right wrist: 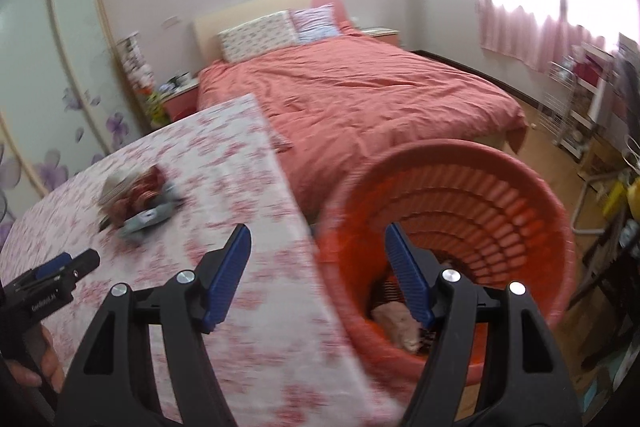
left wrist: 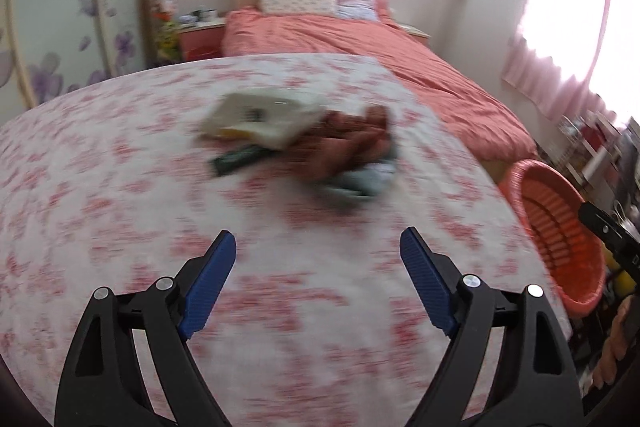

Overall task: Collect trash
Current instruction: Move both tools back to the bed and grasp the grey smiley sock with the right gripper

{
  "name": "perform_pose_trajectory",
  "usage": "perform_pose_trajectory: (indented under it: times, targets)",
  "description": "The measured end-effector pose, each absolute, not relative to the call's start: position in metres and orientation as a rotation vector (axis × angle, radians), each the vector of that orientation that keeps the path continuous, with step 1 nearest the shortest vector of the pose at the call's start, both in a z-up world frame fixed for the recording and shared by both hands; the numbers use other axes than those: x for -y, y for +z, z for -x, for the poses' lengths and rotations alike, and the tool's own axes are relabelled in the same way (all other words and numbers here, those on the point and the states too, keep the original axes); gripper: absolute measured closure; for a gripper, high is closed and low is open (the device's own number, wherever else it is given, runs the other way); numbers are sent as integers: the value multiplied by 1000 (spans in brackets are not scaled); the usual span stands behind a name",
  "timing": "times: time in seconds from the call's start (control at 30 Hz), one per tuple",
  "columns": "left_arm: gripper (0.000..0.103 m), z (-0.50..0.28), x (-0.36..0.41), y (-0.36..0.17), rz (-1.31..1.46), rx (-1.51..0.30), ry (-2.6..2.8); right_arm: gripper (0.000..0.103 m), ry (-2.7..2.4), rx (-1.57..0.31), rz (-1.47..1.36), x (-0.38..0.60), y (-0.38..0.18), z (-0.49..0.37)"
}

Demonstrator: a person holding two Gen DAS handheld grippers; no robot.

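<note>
A blurred pile of trash lies mid-table: a white wrapper (left wrist: pixel 260 115), a dark green packet (left wrist: pixel 236 159), a reddish-brown wrapper (left wrist: pixel 352 143) and a grey-blue piece (left wrist: pixel 368 183). My left gripper (left wrist: pixel 318 251) hangs open above the floral tablecloth (left wrist: pixel 120 187), short of the pile, with nothing between its blue pads. My right gripper (right wrist: pixel 318 247) is open and empty over the table's right edge and the rim of the orange basket (right wrist: pixel 520 187). The basket holds a pale crumpled piece (right wrist: pixel 394 319). The right wrist view also shows the pile (right wrist: pixel 136 203) and my left gripper (right wrist: pixel 80 263).
The orange basket (left wrist: pixel 560 227) stands on the floor off the table's right side. Behind the table is a bed with a coral cover (right wrist: pixel 360 95). A wardrobe with purple flowers (left wrist: pixel 60 47) is at the left and cluttered shelves (right wrist: pixel 592 99) at the right.
</note>
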State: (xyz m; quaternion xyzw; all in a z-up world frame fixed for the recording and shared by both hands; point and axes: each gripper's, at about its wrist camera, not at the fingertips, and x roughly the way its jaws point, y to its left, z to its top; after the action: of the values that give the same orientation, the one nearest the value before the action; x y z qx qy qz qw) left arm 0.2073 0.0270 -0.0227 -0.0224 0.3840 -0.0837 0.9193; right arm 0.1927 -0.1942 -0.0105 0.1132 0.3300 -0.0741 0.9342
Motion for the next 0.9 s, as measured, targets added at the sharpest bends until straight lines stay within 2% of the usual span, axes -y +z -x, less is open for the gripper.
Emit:
perform_pose_trajectory:
  times: [0.4,0.9]
  targets:
    - [20,-208,-118,-28,128,-790,-43,46,12,-740,-148,95,-13,-247]
    - [20,-213,-153,-37,176,-804,-23,60,66,-893,-178,43,-49,-308]
